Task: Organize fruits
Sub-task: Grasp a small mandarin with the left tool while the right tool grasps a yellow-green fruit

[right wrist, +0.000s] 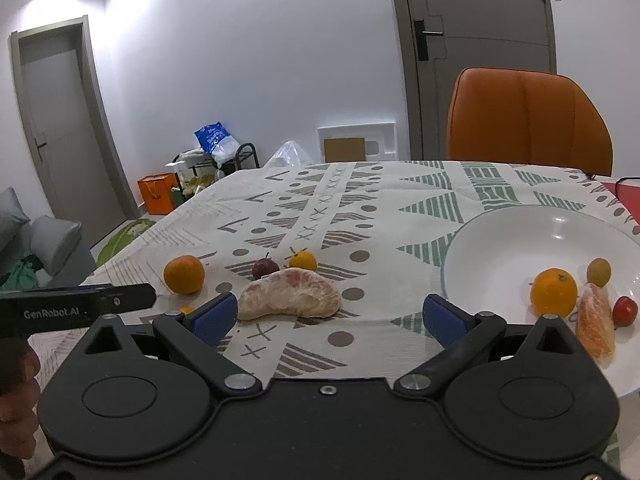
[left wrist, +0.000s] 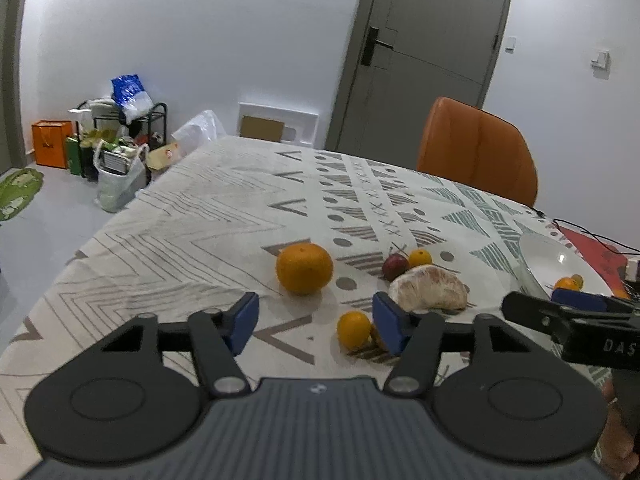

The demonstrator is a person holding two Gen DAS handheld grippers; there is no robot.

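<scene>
1. Pale pink peeled pomelo segment (right wrist: 290,294), a curved crescent with its membrane on, lies on the patterned cloth of the desk (right wrist: 400,220). Its long axis runs left to right across the right wrist view, the hump facing away and the hollow edge facing the camera.
2. The right tongs (right wrist: 326,314) are spread wide with nothing between the blue pads. The segment sits just ahead of them and off to their left, its left tip close beside the left pad (right wrist: 214,314); whether it touches I cannot tell.
3. The left tongs (left wrist: 316,320) stand partly open and pinch nothing. A small round orange kumquat (left wrist: 353,329) lies just outside their right pad (left wrist: 386,326), beside it and not between the pads.
4. In the left wrist view the pomelo segment (left wrist: 429,292) lies just beyond that same right pad, so both hands are near it. My judgement is that the right hand is better placed, being wide open and facing it squarely.
5. A large round orange (left wrist: 305,268) sits ahead of the left tongs, apart from the rest.
6. A dark red small fruit (right wrist: 265,268) and a second small orange fruit (right wrist: 303,261) lie just behind the segment.
7. The white round plate (right wrist: 520,232) lies to the right and already holds several fruits, so a carry would go rightward.
</scene>
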